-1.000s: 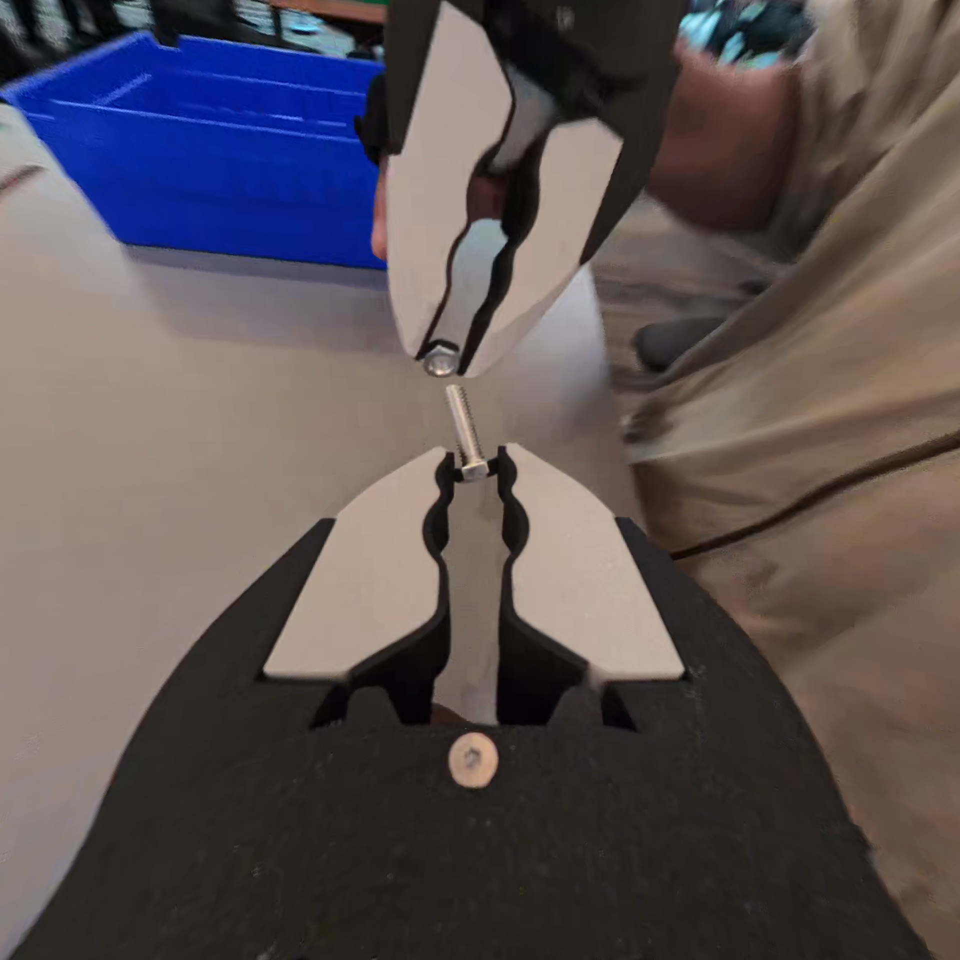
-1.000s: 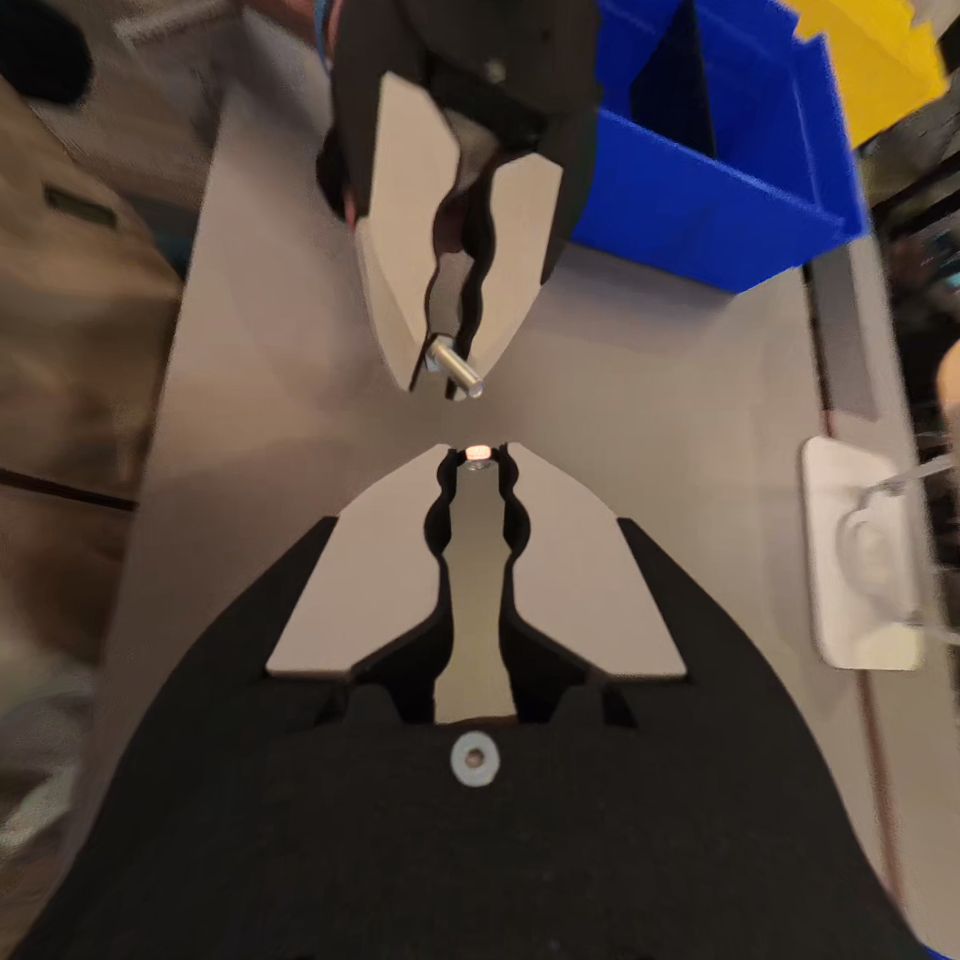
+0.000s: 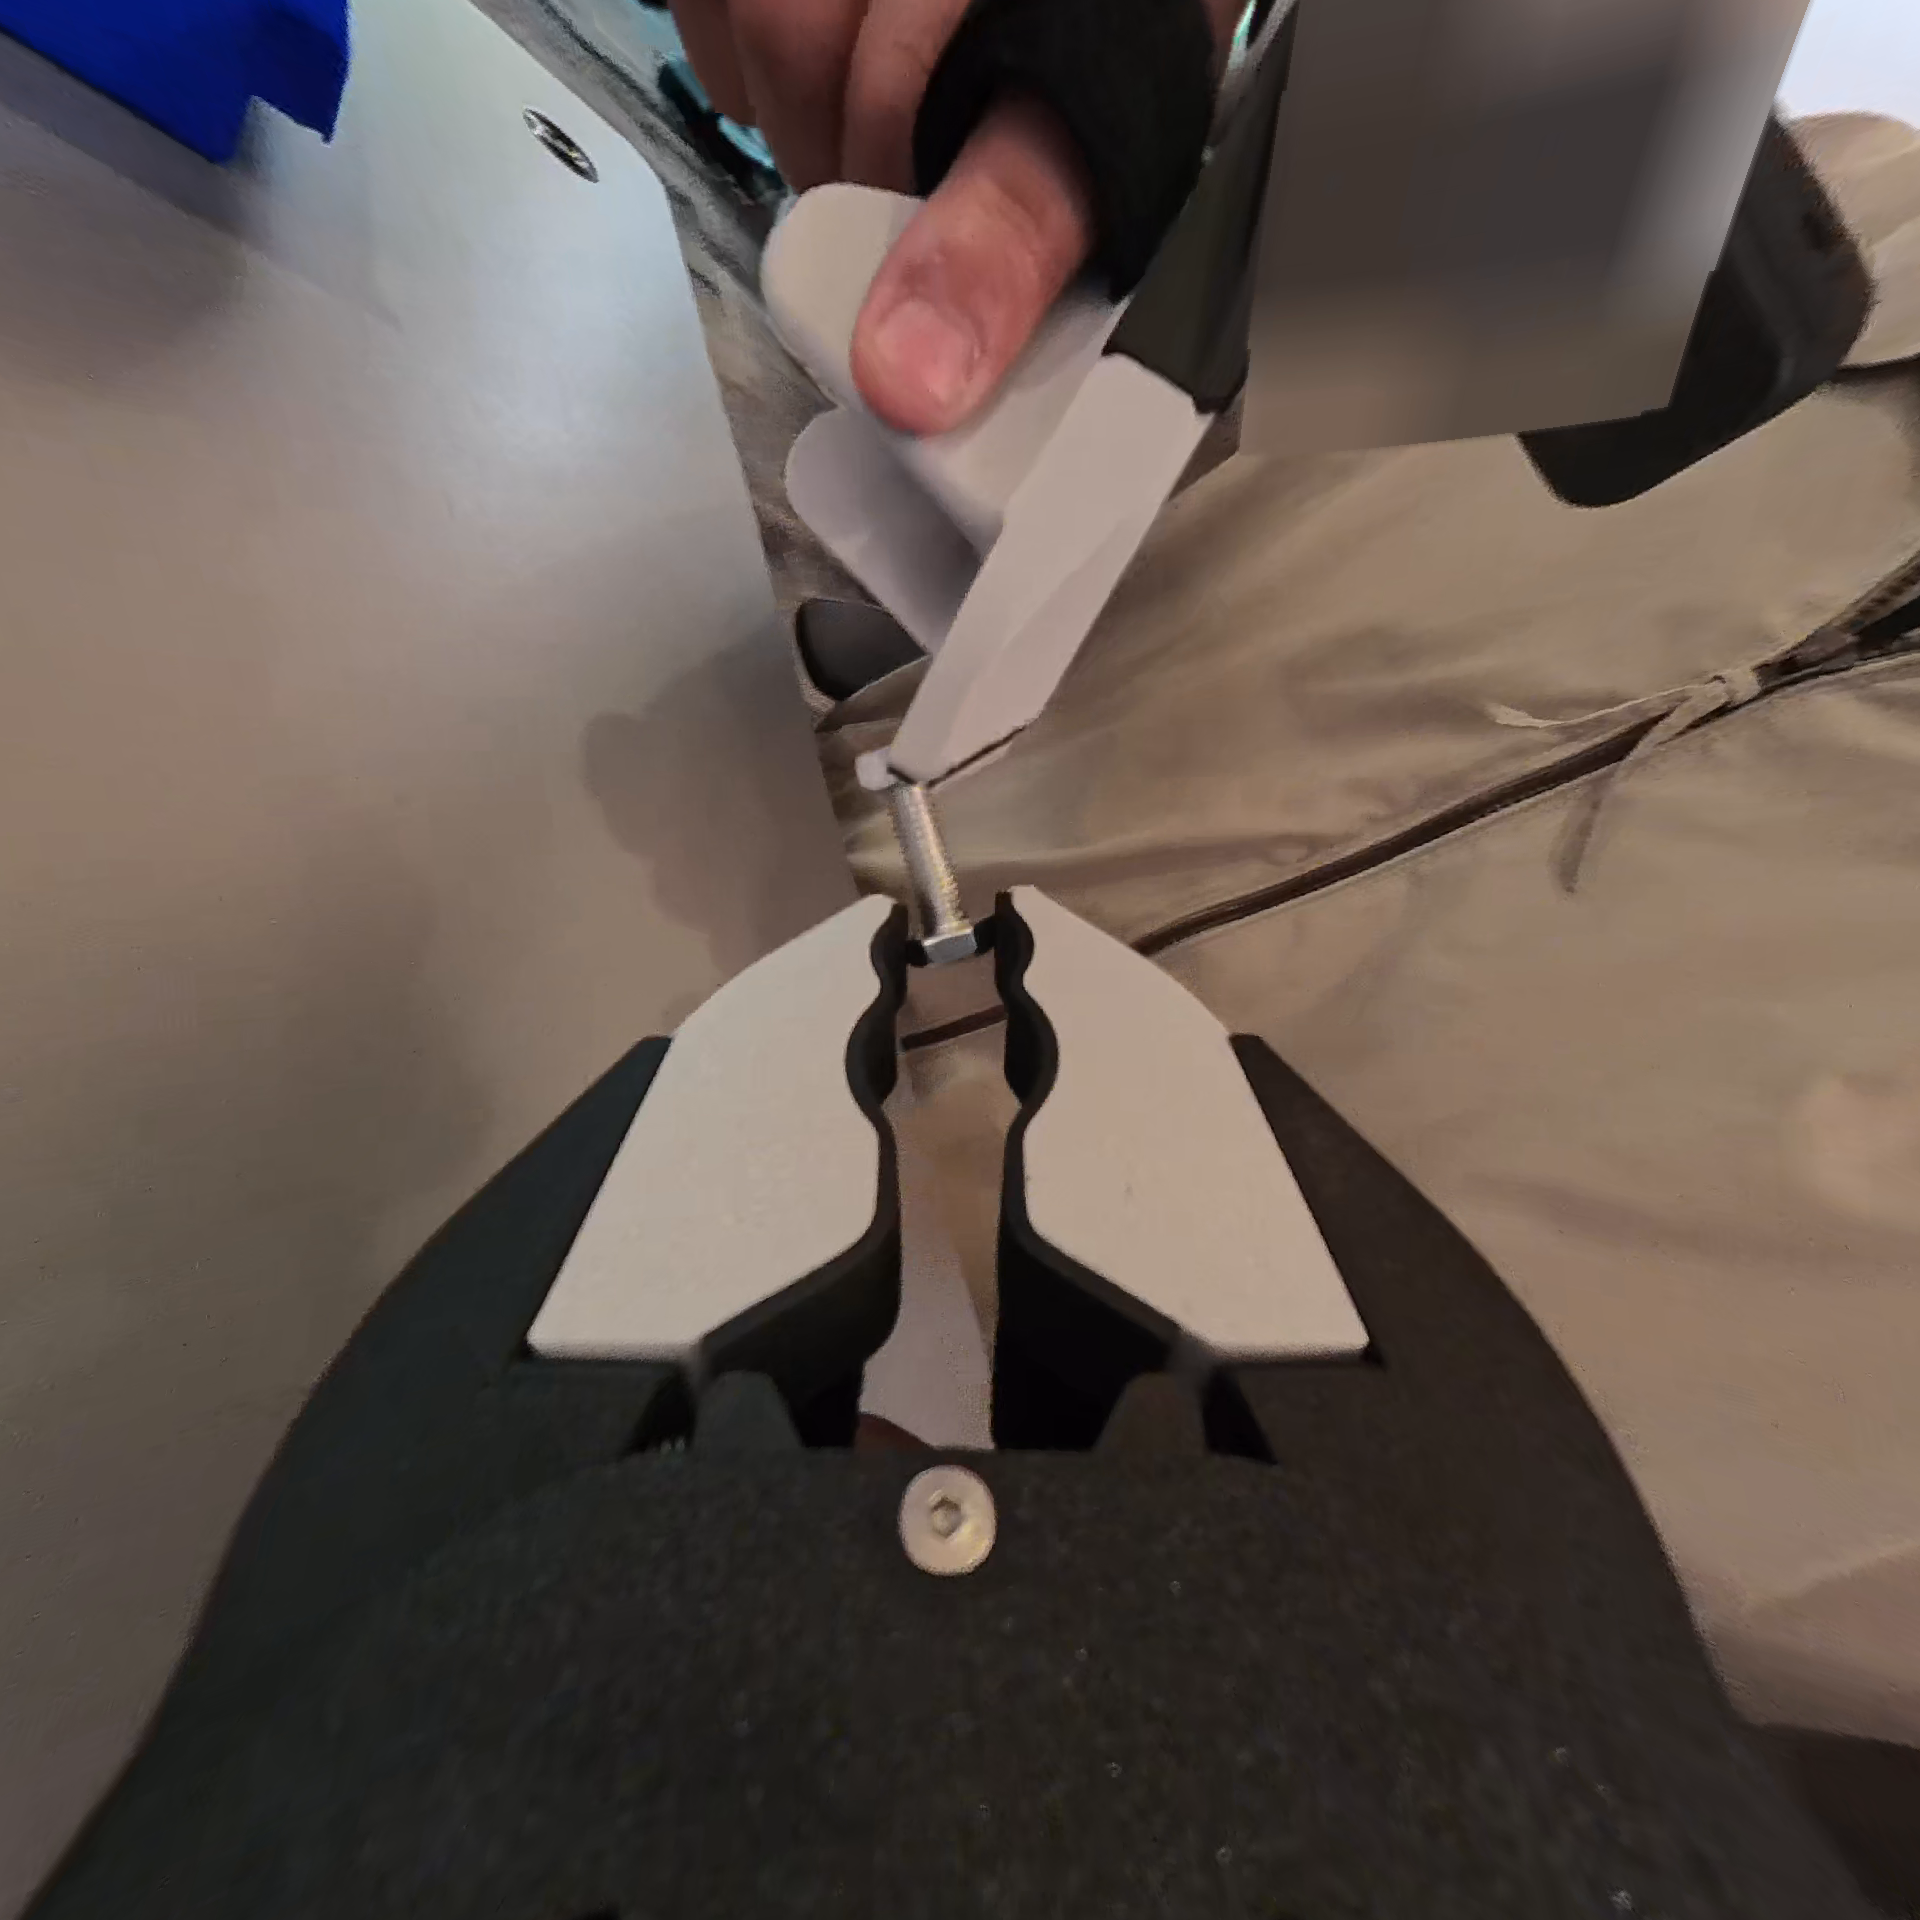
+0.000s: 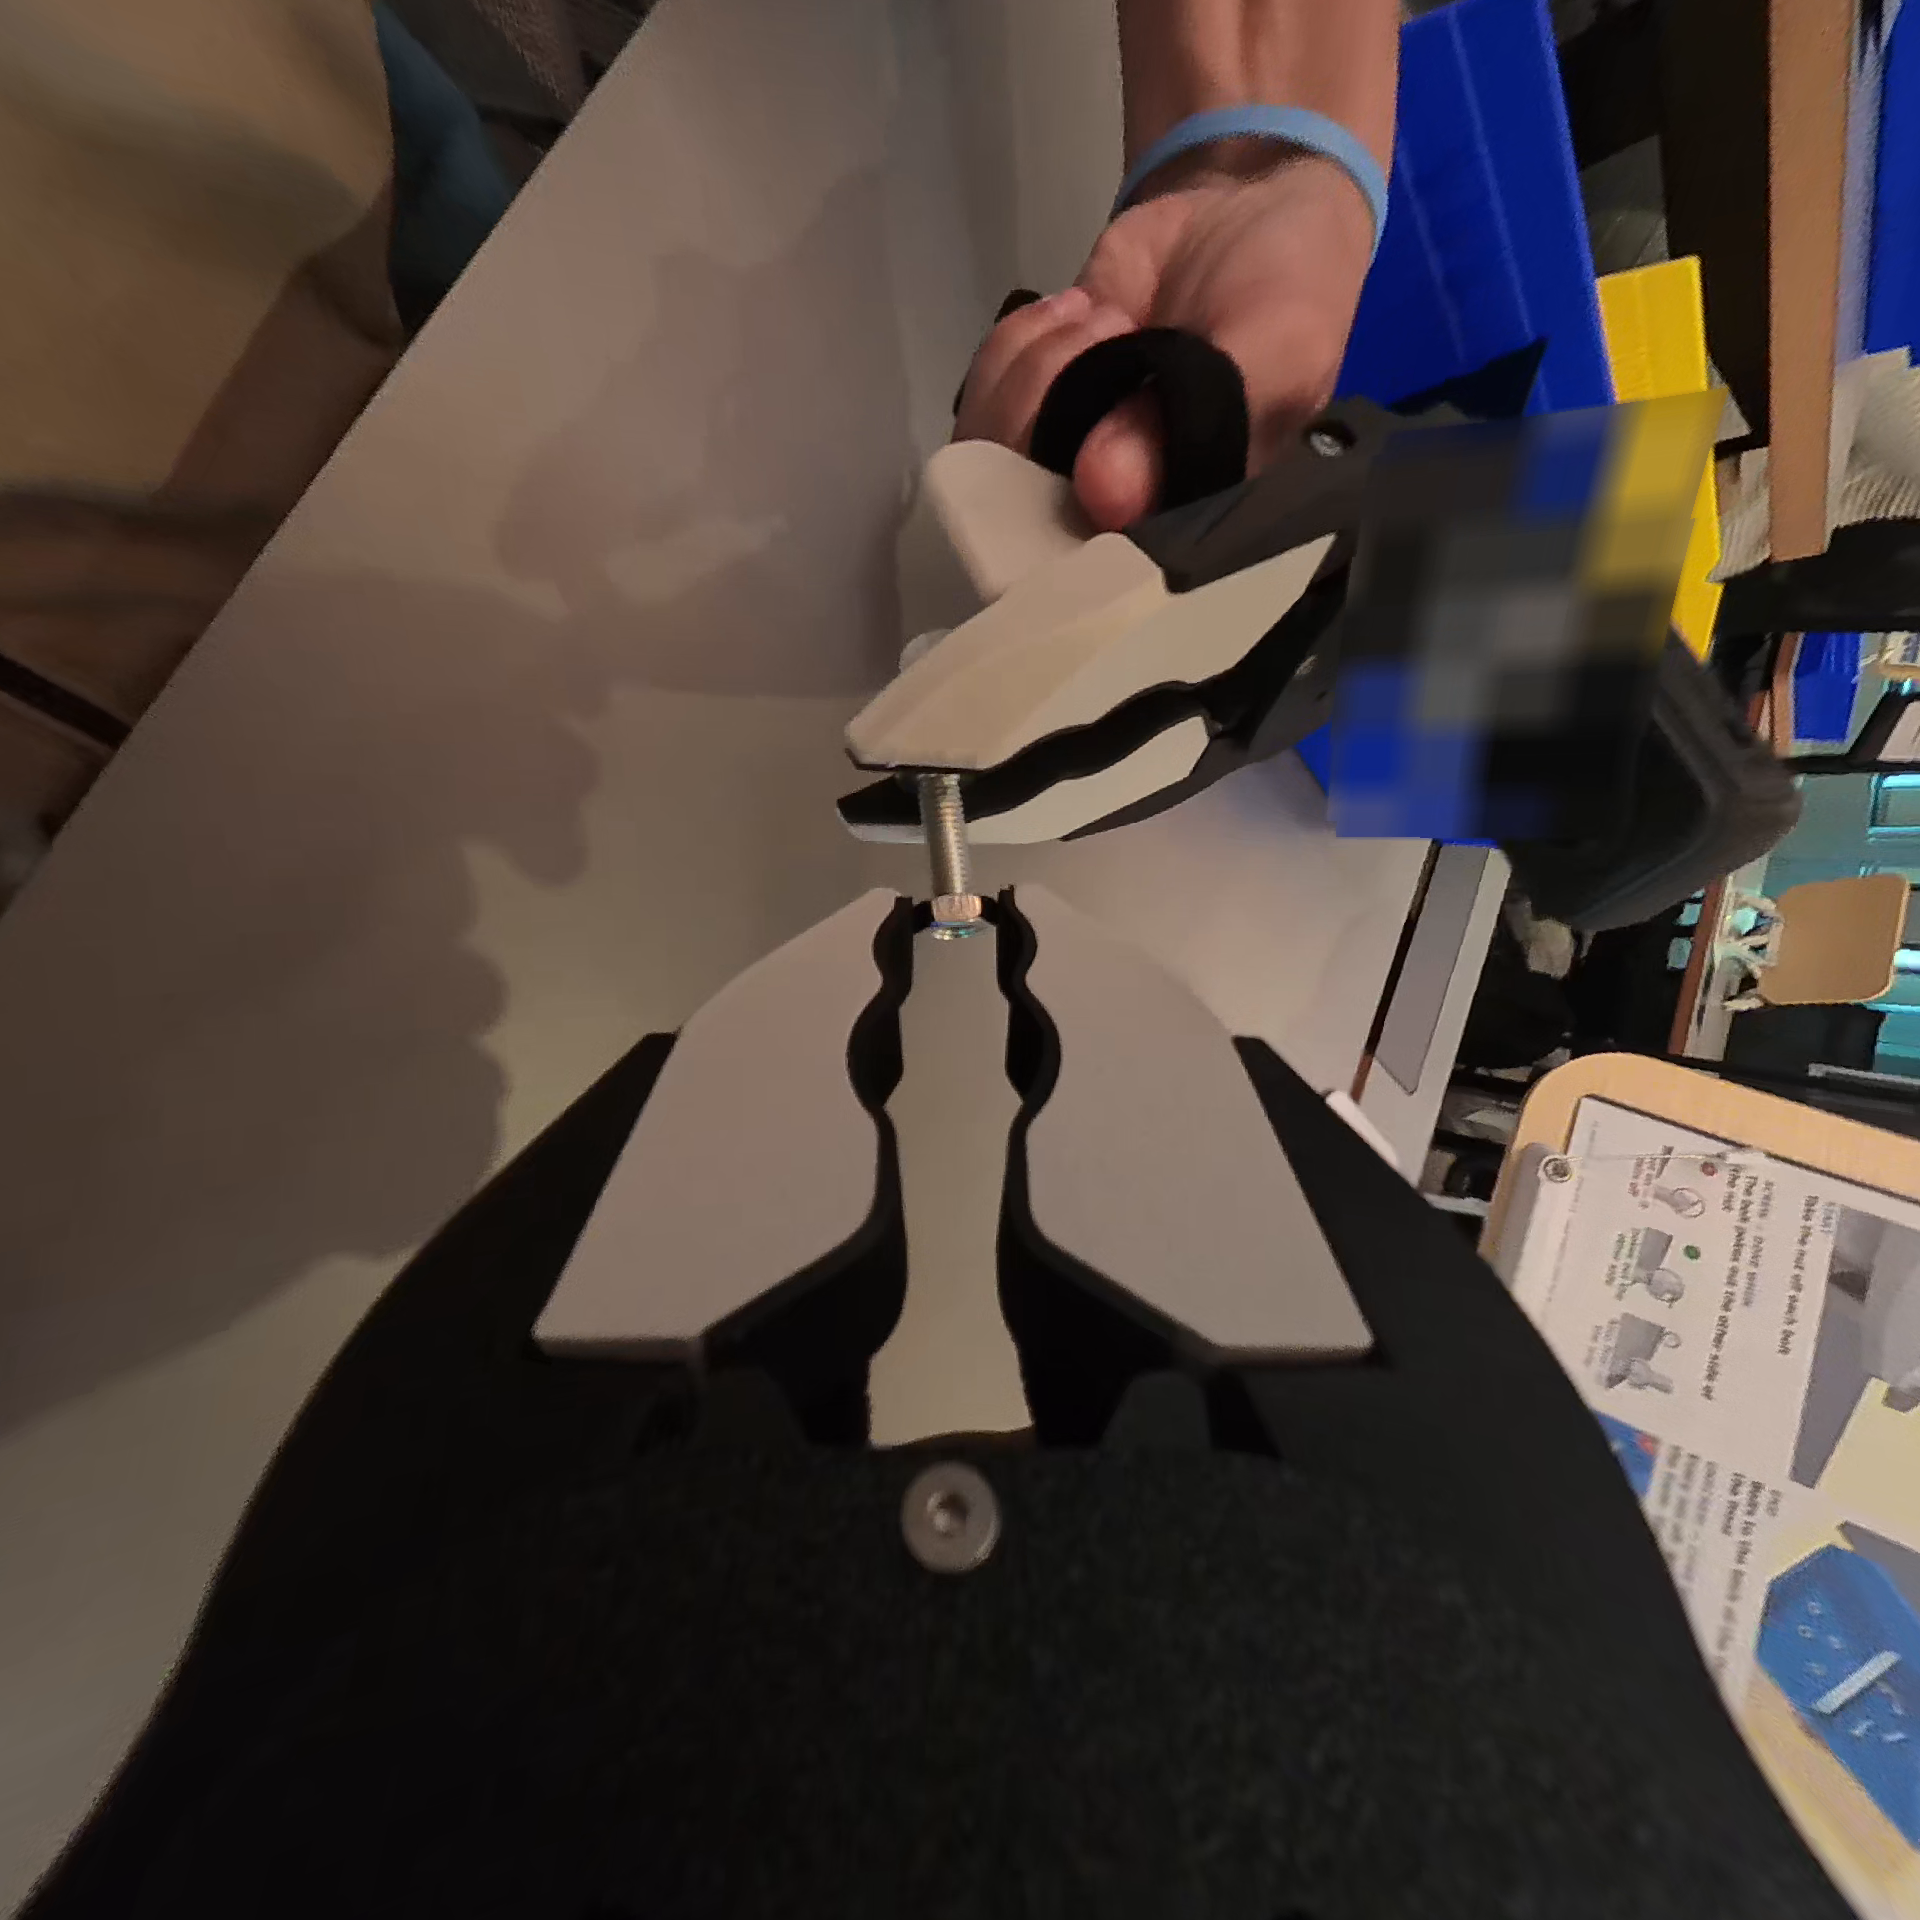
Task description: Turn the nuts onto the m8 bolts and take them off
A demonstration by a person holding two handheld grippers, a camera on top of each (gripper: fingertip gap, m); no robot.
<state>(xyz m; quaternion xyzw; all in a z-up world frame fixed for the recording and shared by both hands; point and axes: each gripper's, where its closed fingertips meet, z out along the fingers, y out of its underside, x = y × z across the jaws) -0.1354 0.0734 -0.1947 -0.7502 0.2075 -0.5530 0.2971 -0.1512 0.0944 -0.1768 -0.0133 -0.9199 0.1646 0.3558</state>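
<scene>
**A:** Left wrist view first. Biggest things?

**B:** Grey table (image 3: pixel 260 623) across the left half, beige jacket (image 3: pixel 1455 987) filling the right. Corner of a blue bin (image 3: pixel 177 73) at the top left.

**A:** And the tools?

**B:** Left gripper (image 3: pixel 945 914) in the foreground, jaws nearly closed, narrow gap only, pinching the hex head of the bolt (image 3: pixel 925 842) at the very tips. Beyond it the right gripper (image 3: pixel 912 758), seen edge-on, slanting down from the upper right, tip meeting the far end of the bolt. Right hand (image 3: pixel 935 260) above, thumb through a black loop and pressed on the gripper's side.

**A:** Same from the right wrist view?

**B:** Much the same, mirrored. Left gripper lying flat across the picture, held by the left hand (image 4: pixel 1195 301) with a light blue wristband (image 4: pixel 1257 156). More blue bins behind it. At the lower right, a printed sheet (image 4: pixel 1714 1299) on a wooden board (image 4: pixel 1558 1101).

**A:** Right jaws?

**B:** Almost shut, tips clamped on the nut (image 4: pixel 956 930).

**A:** Bolt and nut, then?

**B:** Both held in the air above the table, between the two grippers. Threaded shaft running straight from the left tips to the right tips, its end touching the nut. Hard to tell whether threaded in or only resting against it.
</scene>
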